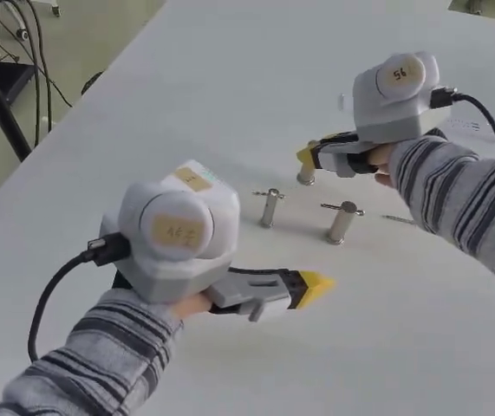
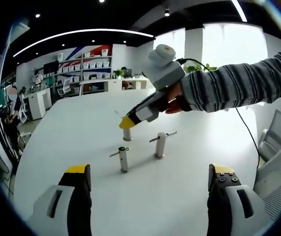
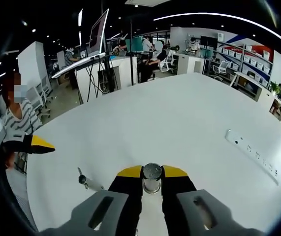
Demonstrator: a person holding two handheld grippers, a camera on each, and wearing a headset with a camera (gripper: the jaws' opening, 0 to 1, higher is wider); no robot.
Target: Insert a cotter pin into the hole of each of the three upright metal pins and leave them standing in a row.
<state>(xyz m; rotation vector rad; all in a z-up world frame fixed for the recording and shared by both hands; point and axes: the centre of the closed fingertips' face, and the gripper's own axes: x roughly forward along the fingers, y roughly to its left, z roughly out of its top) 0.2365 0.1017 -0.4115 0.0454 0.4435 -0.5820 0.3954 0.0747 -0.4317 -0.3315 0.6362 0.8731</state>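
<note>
Cotter pins (image 1: 342,208) seated in two upright metal pins (image 1: 269,213); third pin (image 1: 306,176), without one, clamped by right gripper (image 1: 306,157); left gripper (image 1: 315,284) wide apart, empty.

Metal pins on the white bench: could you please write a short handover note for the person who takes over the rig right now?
Left gripper: open, holds nothing, hovers near the pins.
Right gripper: shut on the third pin, which stands upright; no cotter pin seen in it.
Done: first pin and second pin stand upright, each with a cotter pin through its top.
Left: fit the last cotter pin. A thin piece lying by the right sleeve may be it.
</note>
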